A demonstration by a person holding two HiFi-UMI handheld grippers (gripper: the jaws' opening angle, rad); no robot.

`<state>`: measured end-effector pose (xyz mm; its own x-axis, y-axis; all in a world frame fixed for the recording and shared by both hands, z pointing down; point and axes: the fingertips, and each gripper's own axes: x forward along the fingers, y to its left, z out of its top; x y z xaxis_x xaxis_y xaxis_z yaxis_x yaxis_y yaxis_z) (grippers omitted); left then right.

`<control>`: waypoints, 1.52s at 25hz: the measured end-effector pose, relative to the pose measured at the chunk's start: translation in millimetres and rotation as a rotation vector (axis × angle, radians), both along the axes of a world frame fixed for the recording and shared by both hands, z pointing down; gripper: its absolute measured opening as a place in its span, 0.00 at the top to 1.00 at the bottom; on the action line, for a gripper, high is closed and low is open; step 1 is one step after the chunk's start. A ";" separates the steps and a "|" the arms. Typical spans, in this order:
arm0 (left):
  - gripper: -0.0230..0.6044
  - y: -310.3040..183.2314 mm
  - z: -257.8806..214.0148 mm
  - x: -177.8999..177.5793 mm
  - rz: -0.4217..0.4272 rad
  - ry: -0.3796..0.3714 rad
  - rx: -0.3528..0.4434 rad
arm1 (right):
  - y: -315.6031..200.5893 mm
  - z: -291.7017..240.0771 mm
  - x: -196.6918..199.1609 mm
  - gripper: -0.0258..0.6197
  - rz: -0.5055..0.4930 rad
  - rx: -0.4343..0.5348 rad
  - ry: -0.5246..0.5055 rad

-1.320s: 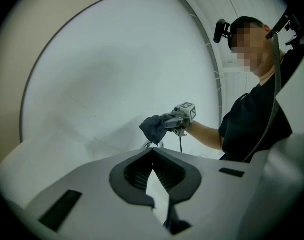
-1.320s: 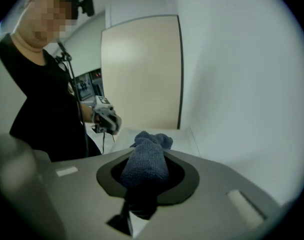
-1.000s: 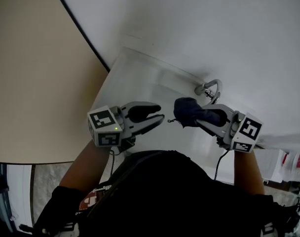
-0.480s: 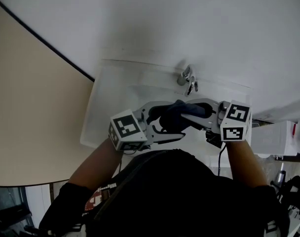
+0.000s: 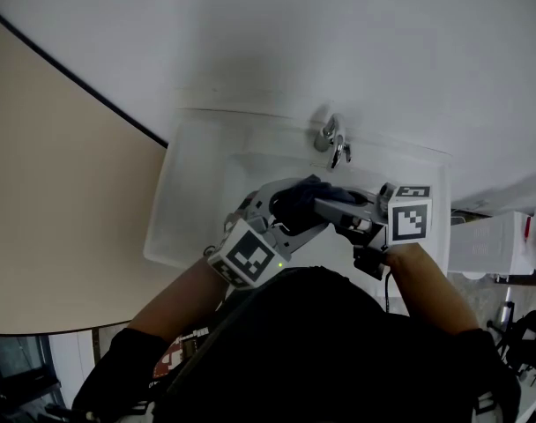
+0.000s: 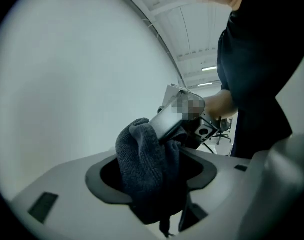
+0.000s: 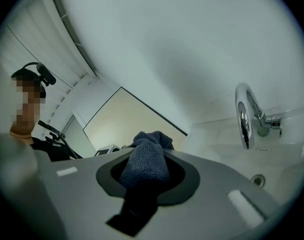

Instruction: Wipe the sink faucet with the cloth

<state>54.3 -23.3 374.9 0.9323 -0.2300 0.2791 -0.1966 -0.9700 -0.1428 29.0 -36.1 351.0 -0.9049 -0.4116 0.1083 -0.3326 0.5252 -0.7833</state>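
OK, right gripper (image 5: 328, 206): fingers narrow, clamped on the cloth (image 7: 143, 165). It's dark blue-grey terry, bunched. One end sticks out past the tips, the rest is tucked back into the dark recess between the fingers.

Then left gripper (image 5: 284, 211): fingers at their widest, have just been opening. The cloth sits between them. Its own view shows the right gripper's tips coming in from the far side with the cloth in their grip. The left pads aren't pressing on it as far as I can see.

Both grippers meet tip to tip over the sink (image 5: 190, 161) basin, with the marker cubes outboard. The person's forearms (image 5: 167, 302) come up from the bottom of the head view, with dark clothing (image 5: 312, 351) below them.

The chrome faucet (image 5: 332, 141) has a curved spout and is mounted at the back rim of the sink, against the white wall (image 5: 356, 33). The cloth is in front of it, near but apart, no contact. In the right gripper view the faucet is off to the right of the cloth, with the drain (image 7: 257, 180) below it. The sink is white and rectangular, with a beige panel (image 5: 56, 174) to its left.
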 end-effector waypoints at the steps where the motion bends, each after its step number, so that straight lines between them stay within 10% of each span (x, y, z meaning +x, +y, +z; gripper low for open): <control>1: 0.54 -1.7 -0.2 -0.2 -0.018 -0.021 0.022 | -1.1 1.3 0.1 0.84 0.015 -0.007 0.007; 6: 0.70 -6.9 2.1 -9.1 -0.061 -0.043 0.040 | -2.1 2.0 -3.7 0.80 0.016 -0.004 0.028; 15: 0.81 -40.2 28.8 -46.2 -0.098 0.020 -0.196 | 1.8 0.1 44.2 0.67 0.050 0.038 0.026; 20: 0.81 -112.1 101.3 -65.9 -0.256 -0.194 -0.286 | 7.3 23.8 125.0 0.67 0.243 0.004 0.108; 28: 0.81 -198.8 205.8 0.3 -0.239 -0.563 -0.109 | 44.0 89.2 172.4 0.67 0.348 -0.158 0.217; 38: 0.81 -236.4 258.7 66.4 -0.242 -0.766 -0.054 | 64.1 129.4 203.7 0.67 0.358 -0.268 0.238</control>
